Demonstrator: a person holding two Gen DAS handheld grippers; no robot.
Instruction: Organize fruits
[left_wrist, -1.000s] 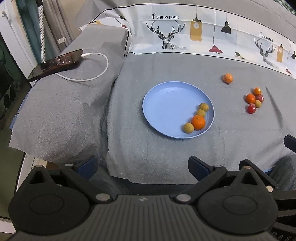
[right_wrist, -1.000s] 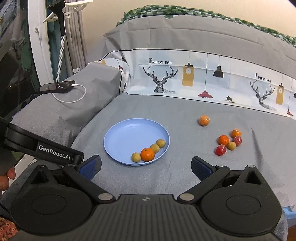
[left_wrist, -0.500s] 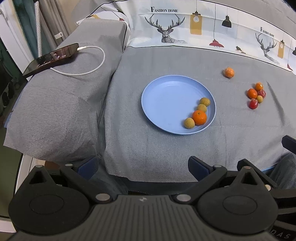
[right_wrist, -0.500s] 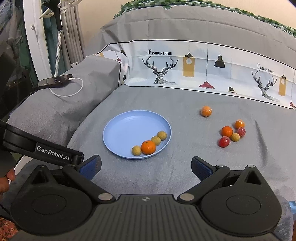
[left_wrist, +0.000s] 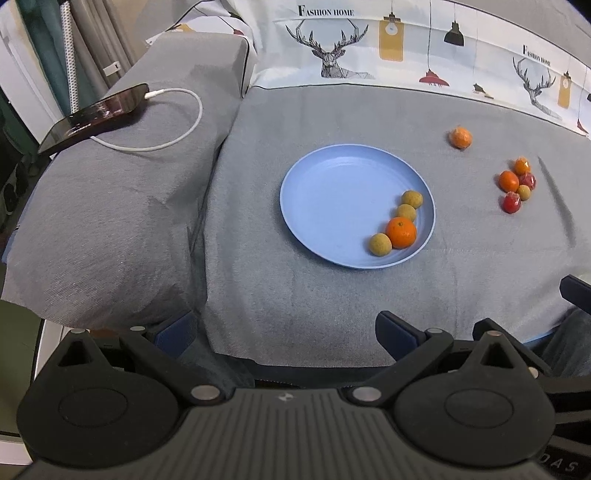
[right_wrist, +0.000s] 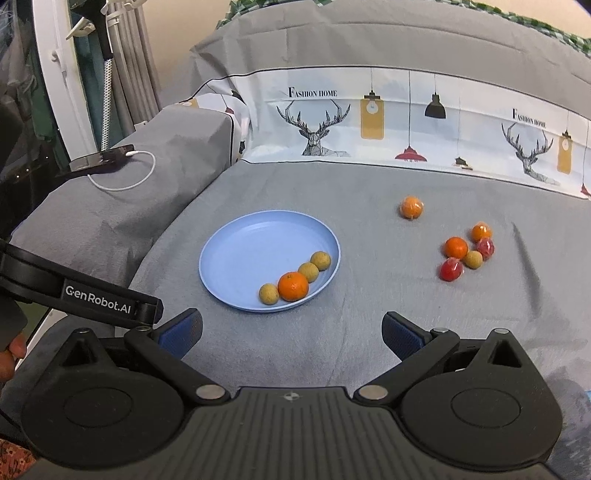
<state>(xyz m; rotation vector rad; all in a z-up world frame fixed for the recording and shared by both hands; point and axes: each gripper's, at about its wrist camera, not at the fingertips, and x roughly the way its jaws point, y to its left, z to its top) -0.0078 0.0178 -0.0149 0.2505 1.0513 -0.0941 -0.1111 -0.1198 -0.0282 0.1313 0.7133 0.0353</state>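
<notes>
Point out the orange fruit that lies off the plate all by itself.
The wrapped orange lying alone on the grey sheet, beyond the blue plate. The other loose oranges sit bunched in the cluster to its right.

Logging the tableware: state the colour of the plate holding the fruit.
The plate is plain light blue, clearest in the left wrist view.
</notes>
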